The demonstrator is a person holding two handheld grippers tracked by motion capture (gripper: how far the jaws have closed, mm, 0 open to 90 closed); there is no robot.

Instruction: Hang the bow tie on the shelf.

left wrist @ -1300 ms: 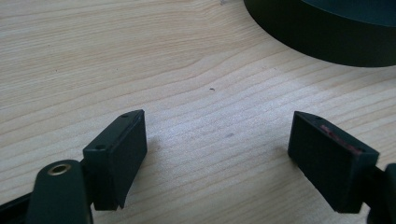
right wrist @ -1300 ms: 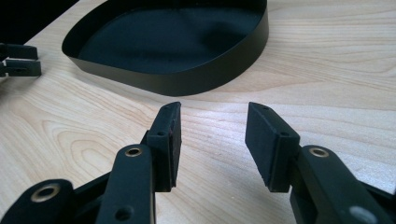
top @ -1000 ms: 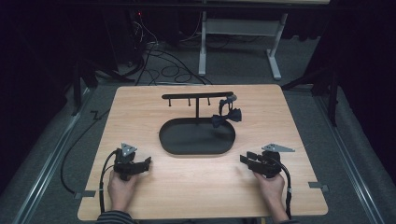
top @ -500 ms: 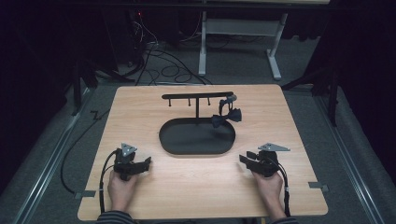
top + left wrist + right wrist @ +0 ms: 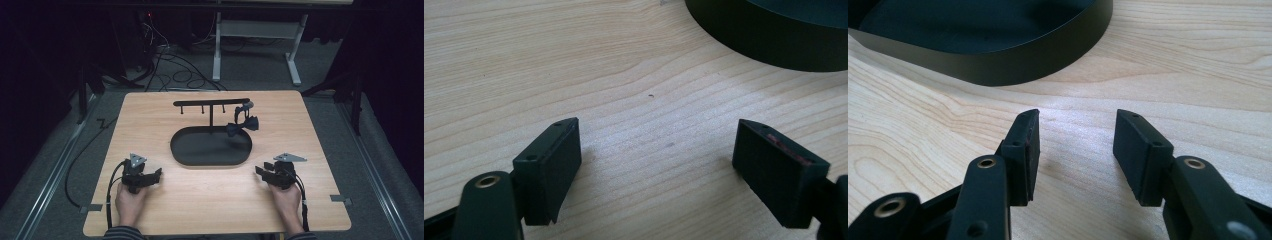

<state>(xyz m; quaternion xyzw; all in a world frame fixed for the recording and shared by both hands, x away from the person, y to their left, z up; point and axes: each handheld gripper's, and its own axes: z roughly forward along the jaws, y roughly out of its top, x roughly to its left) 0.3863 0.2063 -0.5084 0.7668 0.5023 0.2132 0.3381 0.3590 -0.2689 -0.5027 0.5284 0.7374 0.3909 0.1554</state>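
High view: two hands rest on the near edge of the wooden desk [image 5: 310, 125], each holding a tool. The left tool [image 5: 155, 174] sits at the near left, the right tool [image 5: 261, 171] at the near right, both pointing inward toward the black oval tray [image 5: 210, 161] at the centre. A T-shaped black stand [image 5: 211, 103] rises from the tray; several small hooks hang under its bar. A dark bow-shaped item [image 5: 242, 124] hangs from the bar's right end, over the tray's right rim and well apart from both tools. This looks like a ready pose: hands parked symmetrically, with the tray and stand reachable from either side.

Left gripper view: the jaws stand wide apart, with nothing but bare wood between them. The tray wall [image 5: 774, 45] curves across the upper right, near but not touched.

Right gripper view: the jaws are parted, less widely than the left pair, and have just been opening; only wood lies between them. The tray wall [image 5: 1013, 62] lies ahead, apart from the tips. Judgement: the right tool, nearer the hanging item, seems readied to reach for it.
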